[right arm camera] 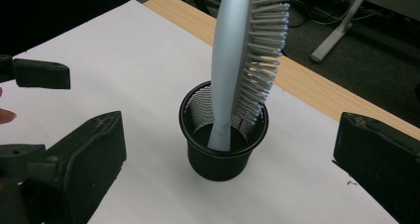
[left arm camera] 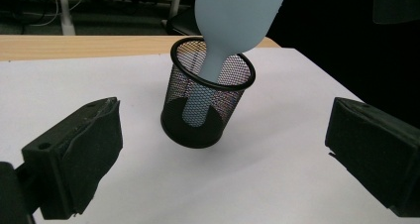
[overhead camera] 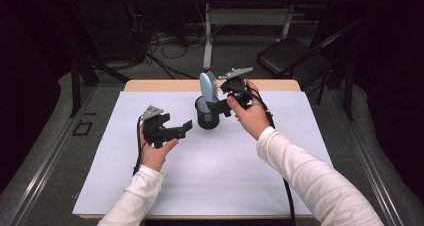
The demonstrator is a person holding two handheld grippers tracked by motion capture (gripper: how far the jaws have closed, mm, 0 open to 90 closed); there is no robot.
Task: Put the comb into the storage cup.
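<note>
Left black two-jaw gripper (overhead camera: 175, 132): held low over the middle-left of the table, jaws spread wide, nothing between them. Right black two-jaw gripper (overhead camera: 223, 105): raised nearer the far edge, jaws equally wide apart, empty. Both forearms in white sleeves, entering from the near edge.

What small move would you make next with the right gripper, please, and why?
Probably draw the right gripper back from the cup. The brush stands handle-down inside it, leaning on the rim, and both grippers are open and hold nothing, so it looks placed.
</note>
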